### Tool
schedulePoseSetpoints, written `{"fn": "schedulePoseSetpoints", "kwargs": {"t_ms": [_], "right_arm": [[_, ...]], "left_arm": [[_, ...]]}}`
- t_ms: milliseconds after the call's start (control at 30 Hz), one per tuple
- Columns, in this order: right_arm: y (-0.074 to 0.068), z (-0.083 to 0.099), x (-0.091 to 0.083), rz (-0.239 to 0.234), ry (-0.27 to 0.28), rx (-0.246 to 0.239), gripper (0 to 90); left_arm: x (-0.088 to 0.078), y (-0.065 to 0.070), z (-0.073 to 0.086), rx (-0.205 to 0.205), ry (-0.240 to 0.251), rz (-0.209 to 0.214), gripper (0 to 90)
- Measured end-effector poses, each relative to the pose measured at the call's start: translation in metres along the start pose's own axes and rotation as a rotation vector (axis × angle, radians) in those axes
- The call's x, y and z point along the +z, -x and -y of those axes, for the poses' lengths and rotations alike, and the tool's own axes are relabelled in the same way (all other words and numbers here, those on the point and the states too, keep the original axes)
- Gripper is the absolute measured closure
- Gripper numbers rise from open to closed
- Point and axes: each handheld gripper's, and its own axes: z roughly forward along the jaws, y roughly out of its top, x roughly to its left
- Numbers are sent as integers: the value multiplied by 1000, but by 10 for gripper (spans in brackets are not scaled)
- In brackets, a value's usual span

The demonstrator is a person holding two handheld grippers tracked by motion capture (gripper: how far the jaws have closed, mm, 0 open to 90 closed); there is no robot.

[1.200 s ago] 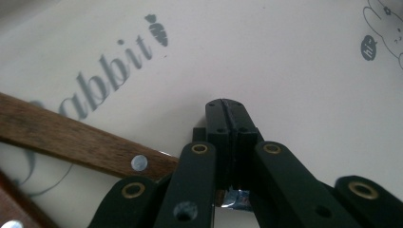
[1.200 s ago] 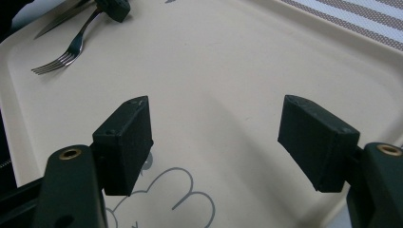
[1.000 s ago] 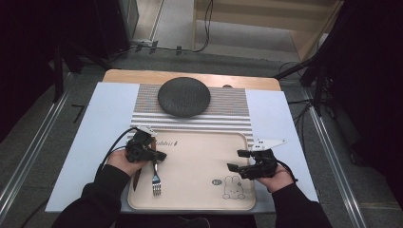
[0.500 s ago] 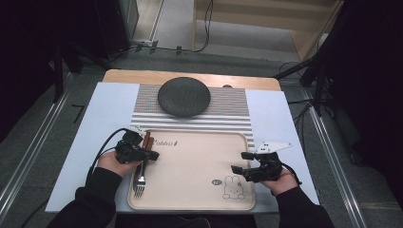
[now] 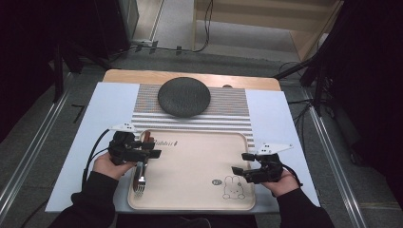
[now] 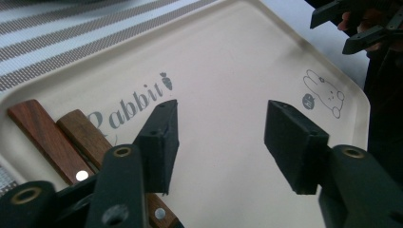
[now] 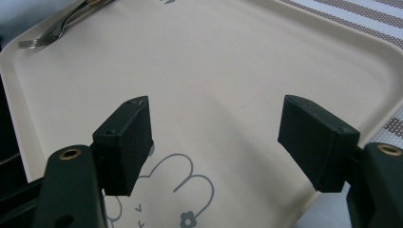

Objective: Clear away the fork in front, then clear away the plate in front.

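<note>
Left claw (image 5: 151, 153) opened, fork (image 5: 139, 183) on tray (image 5: 199, 199)

One beige tray (image 5: 199, 161) lies on the table, and everything else is counted from it. On the tray, at its left edge, lie two pieces of cutlery with wooden handles (image 6: 62, 142); one of them is a fork (image 5: 139, 183), and what the other ends in cannot be told. Beyond the tray's far edge sits one dark round plate (image 5: 184, 97) on one striped mat (image 5: 233, 111). Under the tray and the mat lies one white sheet (image 5: 111, 102). Two grippers hover at the tray: the left gripper (image 5: 151, 149) over its left edge, the right gripper (image 5: 240, 164) over its right edge. One rabbit drawing (image 5: 234, 189) marks the tray's near right corner.
</note>
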Motion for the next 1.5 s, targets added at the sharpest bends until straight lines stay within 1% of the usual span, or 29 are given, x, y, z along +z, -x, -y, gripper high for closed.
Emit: {"fn": "schedulePoseSetpoints", "kwargs": {"t_ms": [100,200,233,300,400,467,500,567,600,633,667,700,767,833,900,933,967,1033,1100,1200,1333,1367,1433,1500], "right_arm": [[0,0,-1,-1,5,0,252],[-1,1,-2,-2,11,-3,251],[-2,1,-3,-4,13,-6,251],[-2,0,-3,-7,14,-6,250],[-2,1,-3,-8,13,-10,250],[-2,2,-3,-9,15,-9,250],[-2,2,-3,-8,14,-9,250],[-2,2,-4,-8,14,-7,250],[-2,2,-4,-8,14,-8,250],[-2,2,-4,-8,15,-10,250],[-2,2,-4,-8,14,-11,250],[-2,3,-4,-8,12,-10,250],[-2,2,-4,-8,14,-10,250],[-2,2,-4,-10,15,-9,250],[-3,2,-3,-9,13,-9,250],[-3,2,-3,-10,13,-7,250],[-3,2,-3,-10,13,-8,250],[-3,3,-3,-8,10,-9,250],[-3,3,-3,-7,8,-8,250],[-4,4,-4,-5,6,-4,250],[-4,6,-6,2,9,-2,250],[-4,7,-7,2,10,1,250],[-4,8,-8,5,10,4,250],[-4,8,-8,6,11,7,250]], "left_arm": [[-6,4,3,-1,26,-1,423],[-11,5,5,-9,26,11,397],[-13,6,6,-10,28,7,397],[-17,7,9,-13,43,-6,398],[-22,7,10,-25,66,0,393],[-24,6,10,-22,72,5,367],[-24,6,10,-17,69,10,365],[-23,7,11,-13,58,19,331],[-23,7,12,-10,49,15,331],[-22,7,12,-6,44,24,330],[-22,8,13,-8,46,30,326],[-21,8,13,-12,43,27,309],[-21,8,13,-9,33,30,305],[-20,8,15,-24,31,29,305],[-19,6,17,-51,38,54,305],[-18,5,17,-57,27,63,305],[-17,5,17,-60,19,61,305],[-16,7,17,-46,25,33,307],[-16,10,17,-25,39,-11,307],[-14,13,15,6,47,-36,308],[-11,10,11,11,42,-16,309],[-10,9,9,4,41,-14,308],[-9,7,5,-5,45,-5,306],[-7,5,2,3,56,0,304]]}}
